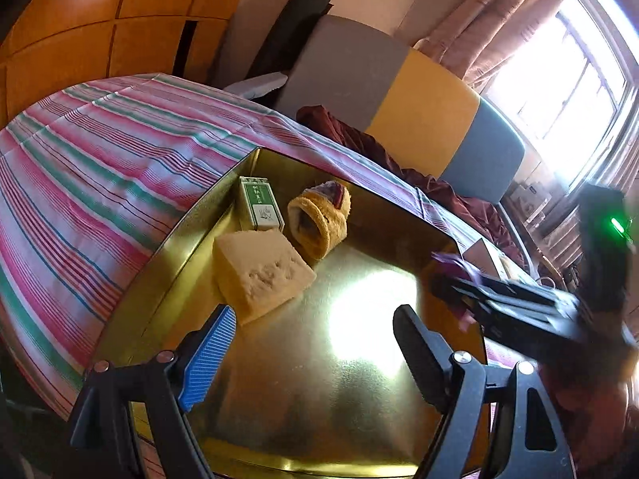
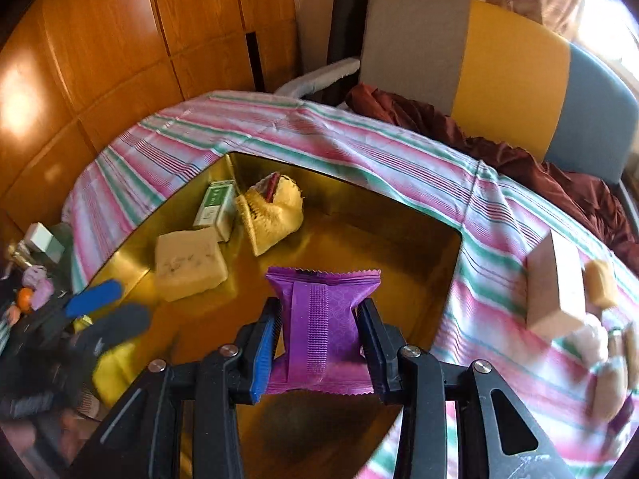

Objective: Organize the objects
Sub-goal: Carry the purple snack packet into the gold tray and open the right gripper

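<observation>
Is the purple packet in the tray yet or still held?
Held: the right gripper is shut on the purple packet, above the gold tray, not resting in it.

Beyond my work, a striped cloth (image 2: 279,135) meets a maroon blanket (image 2: 499,151), a grey-yellow-blue headboard (image 2: 511,64), wooden wardrobe doors (image 2: 112,40) and a sunlit window (image 1: 559,80).

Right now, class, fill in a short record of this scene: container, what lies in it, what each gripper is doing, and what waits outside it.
container: gold tray on striped cloth
inside: green box, pale sponge block, yellow knitted piece
right gripper: shut on purple packet, above the tray
left gripper: open, nothing between its fingers
outside: beige box on the cloth
</observation>
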The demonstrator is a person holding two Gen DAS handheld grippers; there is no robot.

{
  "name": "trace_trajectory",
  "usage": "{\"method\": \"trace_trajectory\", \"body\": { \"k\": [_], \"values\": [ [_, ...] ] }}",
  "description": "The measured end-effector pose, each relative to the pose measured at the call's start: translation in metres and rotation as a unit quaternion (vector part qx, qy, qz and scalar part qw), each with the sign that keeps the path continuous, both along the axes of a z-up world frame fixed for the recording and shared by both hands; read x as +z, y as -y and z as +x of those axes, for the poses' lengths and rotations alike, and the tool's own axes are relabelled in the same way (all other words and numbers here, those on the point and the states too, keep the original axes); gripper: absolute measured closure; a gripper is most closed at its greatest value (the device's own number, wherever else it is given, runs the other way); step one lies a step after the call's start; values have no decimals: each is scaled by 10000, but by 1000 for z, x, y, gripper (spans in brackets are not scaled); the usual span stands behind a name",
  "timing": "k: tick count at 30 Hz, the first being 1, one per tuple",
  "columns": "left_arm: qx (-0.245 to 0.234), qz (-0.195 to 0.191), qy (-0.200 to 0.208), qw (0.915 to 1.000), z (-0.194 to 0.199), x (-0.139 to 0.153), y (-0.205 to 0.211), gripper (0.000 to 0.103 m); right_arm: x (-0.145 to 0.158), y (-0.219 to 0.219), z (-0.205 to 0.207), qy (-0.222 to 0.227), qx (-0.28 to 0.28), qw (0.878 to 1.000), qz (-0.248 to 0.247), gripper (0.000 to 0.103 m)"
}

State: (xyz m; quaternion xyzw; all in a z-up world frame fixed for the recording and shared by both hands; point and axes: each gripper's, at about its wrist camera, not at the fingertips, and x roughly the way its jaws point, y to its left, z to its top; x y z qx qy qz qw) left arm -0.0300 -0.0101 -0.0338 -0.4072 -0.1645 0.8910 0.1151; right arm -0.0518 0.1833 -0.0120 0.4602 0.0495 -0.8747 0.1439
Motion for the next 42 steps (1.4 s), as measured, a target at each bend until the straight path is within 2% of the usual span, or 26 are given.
{"method": "trace_trajectory", "body": {
  "k": [5,13,16,24,28,34,39,42],
  "values": [
    [-10,26,107,9999,0,-4,-4,21,-17,9,-45,380,-139,9990,210,63],
    [-6,28,204,9998,0,-9,-3,21,-27,18,-85,479,-370,9980,183,61],
    [-20,47,253,9997,1,-12,-3,21,-25,19,-86,408,-397,9983,114,50],
    [-160,131,319,9993,3,-16,-9,21,-5,-5,-58,144,-525,9979,-352,30],
    [-296,109,257,9992,7,-14,-19,21,7,-17,-36,-129,-551,9981,-252,30],
    [-535,125,162,9984,13,-10,-32,21,24,-42,-9,-546,-891,9944,-183,27],
    [-850,250,100,9960,20,-5,-45,21,24,-64,13,-752,-1194,9899,105,26],
    [-1070,313,36,9938,25,-1,-55,21,19,-82,29,-835,-1478,9855,86,27]
  ]
}}
